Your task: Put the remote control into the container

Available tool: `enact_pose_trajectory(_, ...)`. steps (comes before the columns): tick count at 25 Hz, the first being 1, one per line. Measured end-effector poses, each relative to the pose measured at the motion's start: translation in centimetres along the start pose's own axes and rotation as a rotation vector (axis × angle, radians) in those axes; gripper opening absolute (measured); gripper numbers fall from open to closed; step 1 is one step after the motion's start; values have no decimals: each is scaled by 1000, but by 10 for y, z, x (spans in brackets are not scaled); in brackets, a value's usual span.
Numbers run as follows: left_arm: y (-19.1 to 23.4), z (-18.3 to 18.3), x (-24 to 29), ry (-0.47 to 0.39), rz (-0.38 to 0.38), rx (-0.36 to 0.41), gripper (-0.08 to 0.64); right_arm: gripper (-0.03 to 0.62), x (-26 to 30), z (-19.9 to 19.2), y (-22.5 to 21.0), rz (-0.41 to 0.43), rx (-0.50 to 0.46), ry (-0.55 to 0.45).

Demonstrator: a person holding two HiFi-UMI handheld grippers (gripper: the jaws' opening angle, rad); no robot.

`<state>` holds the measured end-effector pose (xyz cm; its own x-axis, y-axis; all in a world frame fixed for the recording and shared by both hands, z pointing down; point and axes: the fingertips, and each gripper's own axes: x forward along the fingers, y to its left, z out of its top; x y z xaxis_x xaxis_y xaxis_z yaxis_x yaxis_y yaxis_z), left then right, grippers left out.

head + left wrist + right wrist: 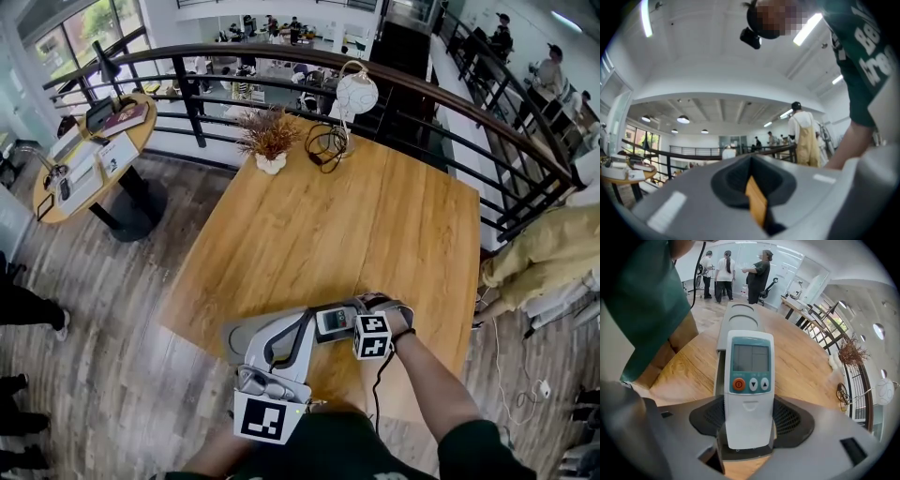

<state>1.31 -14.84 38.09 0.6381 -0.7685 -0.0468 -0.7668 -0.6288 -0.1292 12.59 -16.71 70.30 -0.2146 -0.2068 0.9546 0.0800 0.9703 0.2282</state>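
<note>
My right gripper (339,324) (749,420) is shut on the lower end of a white remote control (334,322) (750,376), which has a teal face, a small screen and an orange button. It holds the remote low over the near edge of the wooden table (375,234). Just beyond the remote's tip lies a long grey container (740,317) (239,339). My left gripper (286,330) (752,199) is at the container's near end and tilted upward. Its dark pads are together with nothing held, and only a sliver of wood colour shows between them.
At the table's far edge stand a dried plant in a white pot (270,141), a coiled black cable (326,145) and a white globe lamp (356,94). A dark railing (234,56) runs behind. A round side table (94,155) stands left. A person in yellow (544,262) is at the right.
</note>
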Motion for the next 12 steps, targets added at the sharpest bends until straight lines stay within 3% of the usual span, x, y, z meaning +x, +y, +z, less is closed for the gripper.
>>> enact_pose_trajectory(12, 10, -8, -6, 30, 33, -6, -8, 301, 38, -17, 7, 76, -51, 142)
